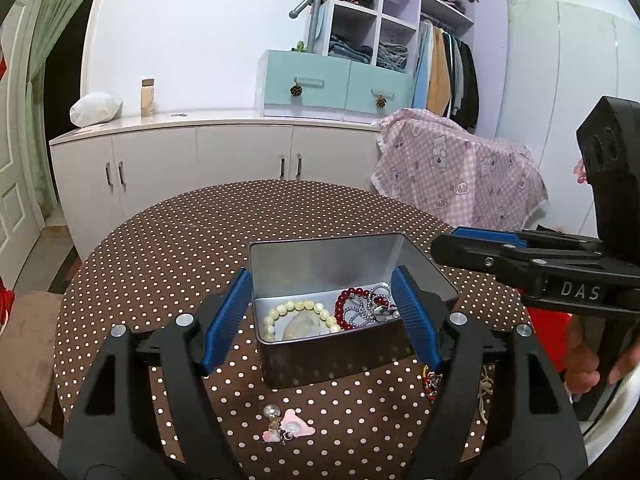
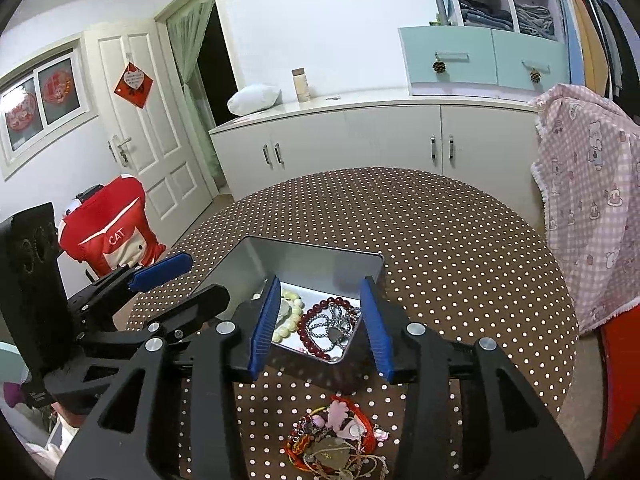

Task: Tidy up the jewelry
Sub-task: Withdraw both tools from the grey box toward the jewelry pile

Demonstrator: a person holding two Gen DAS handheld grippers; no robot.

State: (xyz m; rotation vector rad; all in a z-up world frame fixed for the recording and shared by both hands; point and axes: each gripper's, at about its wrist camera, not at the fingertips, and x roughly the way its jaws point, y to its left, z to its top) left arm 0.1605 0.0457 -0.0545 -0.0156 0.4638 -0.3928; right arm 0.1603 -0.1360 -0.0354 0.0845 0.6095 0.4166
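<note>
Open rectangular silver metal tin (image 1: 320, 264) with dark outer walls sits near the middle of the round table under a brown cloth with white polka dots (image 1: 200, 240). Inside the tin: cream-yellow bead bracelet (image 1: 298, 312) on the left, dark red bead bracelet (image 1: 346, 304) to its right, and a silver chain with a pendant (image 1: 376, 304) tangled over the red beads at the right end. In the right wrist view the same tin (image 2: 316, 258) shows the red beads (image 2: 320, 308) ringing the silver chain (image 2: 336, 324), cream beads (image 2: 290, 316) to the left. Left gripper (image 1: 320, 320) has its jaws wide, blue ribbed pads either side of the tin's near end, the left pad clear of the tin; whether the right pad touches it cannot be told; nothing held. Right gripper (image 2: 322, 324) has its jaws partly apart, hanging above the tin's near corner, nothing between the pads. Loose jewelry remains on the cloth in front of the tin: a small pink charm cluster with clear beads (image 1: 284, 426), and a heap of red cord bracelets, pink pieces and beige string (image 2: 340, 436) just below the right gripper. Beyond the table: white low cabinet (image 1: 200, 152), light blue drawer unit (image 1: 340, 84), pink checked cloth with cartoon prints (image 1: 460, 168) draped at right, red garment with CAT lettering (image 2: 112, 228) on a chair at left.
</note>
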